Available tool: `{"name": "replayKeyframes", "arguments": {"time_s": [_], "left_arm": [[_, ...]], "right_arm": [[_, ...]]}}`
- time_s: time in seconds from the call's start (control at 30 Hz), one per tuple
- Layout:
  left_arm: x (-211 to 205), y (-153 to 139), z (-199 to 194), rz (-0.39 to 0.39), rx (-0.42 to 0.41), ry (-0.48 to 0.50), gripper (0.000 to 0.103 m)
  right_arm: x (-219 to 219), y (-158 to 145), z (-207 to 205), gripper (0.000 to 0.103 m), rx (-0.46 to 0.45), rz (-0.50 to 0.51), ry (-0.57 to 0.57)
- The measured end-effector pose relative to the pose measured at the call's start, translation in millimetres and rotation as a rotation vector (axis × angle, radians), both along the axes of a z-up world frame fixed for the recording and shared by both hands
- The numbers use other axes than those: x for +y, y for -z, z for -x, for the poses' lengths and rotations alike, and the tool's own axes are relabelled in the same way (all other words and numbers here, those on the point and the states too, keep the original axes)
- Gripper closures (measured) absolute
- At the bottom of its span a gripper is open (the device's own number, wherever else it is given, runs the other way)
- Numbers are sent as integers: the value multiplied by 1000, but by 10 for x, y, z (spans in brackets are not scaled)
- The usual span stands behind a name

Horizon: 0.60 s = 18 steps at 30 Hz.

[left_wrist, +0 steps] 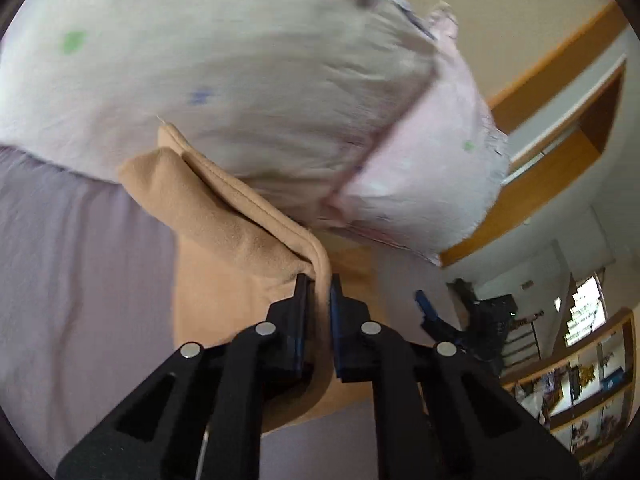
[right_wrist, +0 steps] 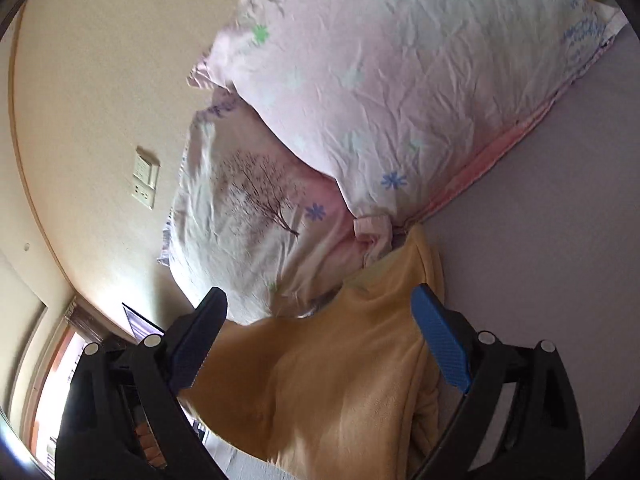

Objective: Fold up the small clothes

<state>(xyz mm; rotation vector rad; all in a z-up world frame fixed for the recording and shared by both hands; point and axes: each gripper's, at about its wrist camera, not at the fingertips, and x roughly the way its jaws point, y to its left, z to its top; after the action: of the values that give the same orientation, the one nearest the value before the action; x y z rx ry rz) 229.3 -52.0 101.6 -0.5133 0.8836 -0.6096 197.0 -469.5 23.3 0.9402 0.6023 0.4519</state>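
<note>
A small tan fleece garment [left_wrist: 224, 224] lies on a pale lilac bed sheet [left_wrist: 72, 280]. My left gripper [left_wrist: 319, 286] is shut on a folded edge of the garment, which bunches up between its blue pads. In the right wrist view the same tan garment [right_wrist: 340, 380] fills the space between the spread fingers. My right gripper [right_wrist: 320, 320] is open around it, with one blue pad [right_wrist: 440, 348] beside the cloth. The right gripper's tip also shows in the left wrist view [left_wrist: 430, 312].
Pink floral pillows [right_wrist: 380, 88] are stacked just beyond the garment, touching its far edge. A beige wall with a switch plate [right_wrist: 145, 178] stands behind. Wooden shelves [left_wrist: 580, 380] and a wooden headboard ledge [left_wrist: 540, 184] lie off to the right.
</note>
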Motion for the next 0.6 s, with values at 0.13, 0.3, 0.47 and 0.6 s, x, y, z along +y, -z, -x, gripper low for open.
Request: {"name": "replayKeyframes", "arguments": {"time_s": [0.13,0.3,0.47,0.6], "left_arm": [[-1241,-35,-76,122,-9,240,103],[-1576,-106,93,171,-64,359,98],[-510,13,198,-19,-73,120,68],[215,318,286,-142,10,-35,64]], "right_arm": [[-56,2,-15,8,31,52,6],[-63,88,-78,8,90,52,-33],[478,-105,-125,10,36,91,-311],[1052,85,-414,22,241,231,-438]]}}
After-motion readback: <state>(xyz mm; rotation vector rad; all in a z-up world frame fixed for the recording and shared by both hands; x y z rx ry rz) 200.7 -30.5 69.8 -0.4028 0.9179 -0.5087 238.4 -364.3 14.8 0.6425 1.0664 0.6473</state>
